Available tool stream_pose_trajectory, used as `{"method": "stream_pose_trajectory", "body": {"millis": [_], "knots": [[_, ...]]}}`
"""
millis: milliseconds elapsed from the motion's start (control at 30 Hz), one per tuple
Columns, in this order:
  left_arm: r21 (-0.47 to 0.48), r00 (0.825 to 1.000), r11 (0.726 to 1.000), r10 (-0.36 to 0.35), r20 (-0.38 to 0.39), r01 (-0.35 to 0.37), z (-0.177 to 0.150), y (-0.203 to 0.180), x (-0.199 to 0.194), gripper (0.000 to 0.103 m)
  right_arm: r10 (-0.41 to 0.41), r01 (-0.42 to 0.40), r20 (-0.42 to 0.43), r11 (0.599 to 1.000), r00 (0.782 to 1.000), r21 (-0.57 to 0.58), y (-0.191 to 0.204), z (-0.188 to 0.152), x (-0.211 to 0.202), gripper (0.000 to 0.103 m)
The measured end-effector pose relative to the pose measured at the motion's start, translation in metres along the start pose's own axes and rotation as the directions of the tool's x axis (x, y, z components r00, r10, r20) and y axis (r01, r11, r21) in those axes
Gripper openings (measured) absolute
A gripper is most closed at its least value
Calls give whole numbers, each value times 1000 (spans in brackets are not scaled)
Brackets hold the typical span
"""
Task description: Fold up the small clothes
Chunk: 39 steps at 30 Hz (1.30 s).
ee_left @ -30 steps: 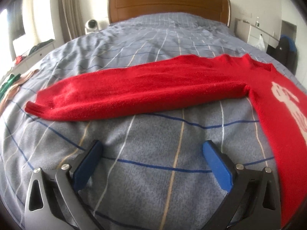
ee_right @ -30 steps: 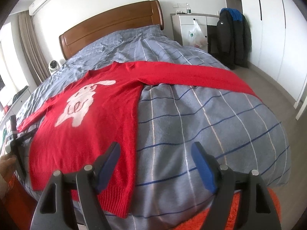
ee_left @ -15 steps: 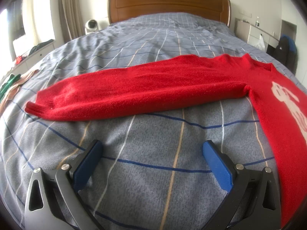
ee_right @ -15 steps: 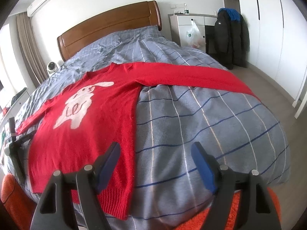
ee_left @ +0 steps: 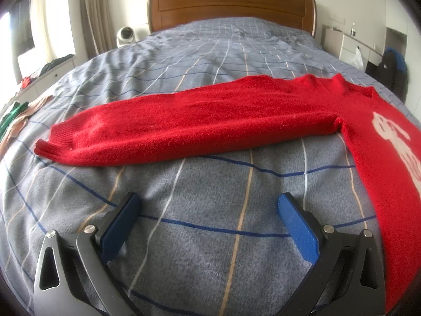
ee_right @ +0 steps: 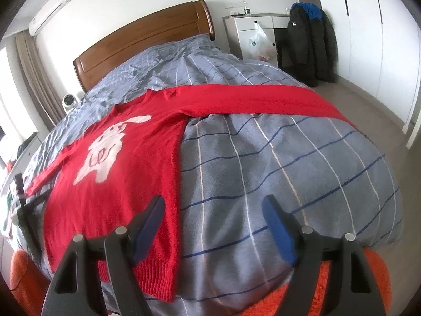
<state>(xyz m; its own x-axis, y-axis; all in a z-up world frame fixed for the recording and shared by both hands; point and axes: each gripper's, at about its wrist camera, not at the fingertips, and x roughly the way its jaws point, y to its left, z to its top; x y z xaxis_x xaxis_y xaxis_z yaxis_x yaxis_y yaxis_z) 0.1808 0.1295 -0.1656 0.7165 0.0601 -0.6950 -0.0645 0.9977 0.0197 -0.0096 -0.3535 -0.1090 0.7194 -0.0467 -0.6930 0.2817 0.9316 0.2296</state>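
A red sweater (ee_right: 123, 173) with a white rabbit on its front lies flat on the bed, both sleeves spread out sideways. One sleeve (ee_left: 184, 123) stretches across the left wrist view, its cuff at the left. My left gripper (ee_left: 208, 205) hovers open over bare bedspread just short of that sleeve, nothing between its blue pads. My right gripper (ee_right: 214, 206) is open above the sweater's side edge near the hem (ee_right: 155, 279), empty too. The other sleeve (ee_right: 263, 100) runs to the bed's right edge. The left gripper (ee_right: 21, 210) shows at the far left of the right wrist view.
The bed (ee_left: 210, 52) has a grey checked cover and a wooden headboard (ee_left: 231, 2). Other clothes (ee_left: 15, 115) lie at its left edge. A white dresser (ee_right: 252, 31) and a dark coat (ee_right: 307, 44) stand right of the bed. An orange rug (ee_right: 329, 289) lies below the foot.
The right wrist view has rolled slightly, tilting the bed and the sweater. The left view is unchanged. Both grippers keep the same opening.
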Motion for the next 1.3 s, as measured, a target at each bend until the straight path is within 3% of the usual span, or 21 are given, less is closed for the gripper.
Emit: {"method": "stream_pose_trajectory", "body": {"millis": [1300], "knots": [[0,1000,1000,0,0,0,0,0,0,103,5,-5,-11,1000,1000,9,-3,0,3,76]]}}
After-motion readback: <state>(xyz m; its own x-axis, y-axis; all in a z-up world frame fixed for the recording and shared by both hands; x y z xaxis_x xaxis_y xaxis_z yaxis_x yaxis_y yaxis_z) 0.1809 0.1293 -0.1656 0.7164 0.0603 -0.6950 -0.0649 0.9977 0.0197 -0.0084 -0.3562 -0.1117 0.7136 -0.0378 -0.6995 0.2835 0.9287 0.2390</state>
